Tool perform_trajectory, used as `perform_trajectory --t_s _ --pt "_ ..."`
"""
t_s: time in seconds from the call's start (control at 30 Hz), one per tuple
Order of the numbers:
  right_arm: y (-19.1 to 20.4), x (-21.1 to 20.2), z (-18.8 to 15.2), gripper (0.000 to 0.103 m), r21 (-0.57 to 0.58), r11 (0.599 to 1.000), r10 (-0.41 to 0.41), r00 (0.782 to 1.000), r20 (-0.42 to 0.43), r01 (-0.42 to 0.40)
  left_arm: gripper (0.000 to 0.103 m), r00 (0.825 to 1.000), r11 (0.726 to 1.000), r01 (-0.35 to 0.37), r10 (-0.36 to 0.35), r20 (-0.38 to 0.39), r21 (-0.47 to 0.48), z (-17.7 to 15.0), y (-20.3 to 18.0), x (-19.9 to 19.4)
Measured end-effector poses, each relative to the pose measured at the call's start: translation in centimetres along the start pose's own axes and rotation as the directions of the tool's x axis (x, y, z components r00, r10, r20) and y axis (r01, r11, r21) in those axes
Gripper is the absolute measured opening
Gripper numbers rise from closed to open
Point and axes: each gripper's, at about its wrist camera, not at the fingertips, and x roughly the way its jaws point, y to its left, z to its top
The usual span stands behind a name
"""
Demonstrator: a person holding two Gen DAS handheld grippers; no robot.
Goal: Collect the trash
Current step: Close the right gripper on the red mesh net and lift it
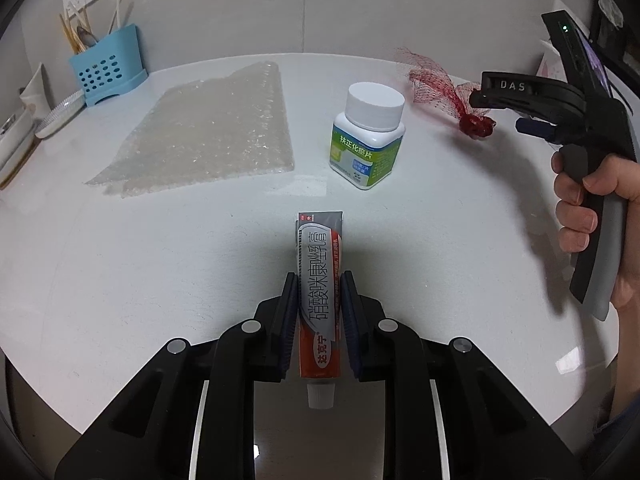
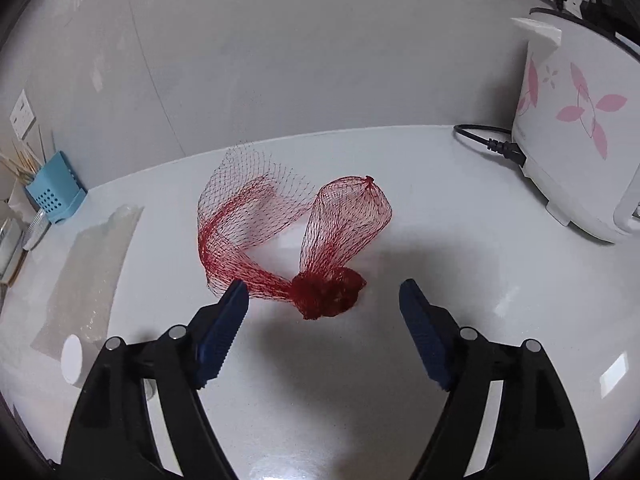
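Left wrist view, gripper: left gripper clenched on one ointment tube, cap end toward the camera, flat crimped end pointing away, tube held above the counter.
Left wrist view, only here: one pill bottle label in green and white, readable as a label only from this side; the person's right hand wrapped around the handle of the right gripper.
Left wrist view, items on counter: one pill bottle, upright, white cap on; one sheet of bubble wrap, lying flat to the left of the bottle; one red mesh bag, far right, its knotted end beside the right gripper's tip.
Left wrist view, far left: one blue utensil holder with chopsticks, against the wall.
Right wrist view, gripper: right gripper released, jaws spread wide, the bag's bunched knot between the fingertips, not gripped.
Right wrist view, only here: one white rice cooker with pink petals, at right; one black power cord plugged into it.
Right wrist view, repeats: mesh bag, bubble wrap, bottle cap, utensil holder.
Surface: white counter, glossy.
Room: plain pale wall; wall sockets at both upper corners.
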Motion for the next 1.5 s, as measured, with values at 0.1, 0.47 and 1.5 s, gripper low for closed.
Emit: perform_trajectory --t_s 0.1,0.47,1.5 --pt "-0.3 0.4 0.9 0.075 0.036 0.999 -0.029 1.0 -0.008 0.029 0.021 1.0 1.0 0.002 -0.002 0.01 -0.003 0.3 0.1 -0.2" --pt "-1.0 4.7 1.1 0.053 0.166 0.985 -0.042 0.996 -0.08 0.055 0.021 1.0 1.0 0.019 -0.019 0.023 0.002 1.1 0.6 -0.1" --pt "-0.3 -10.7 -3.6 0.011 0.099 0.995 0.026 0.999 0.04 -0.029 0.021 0.995 1.0 0.007 -0.004 0.104 -0.024 -0.8 1.4 -7.6"
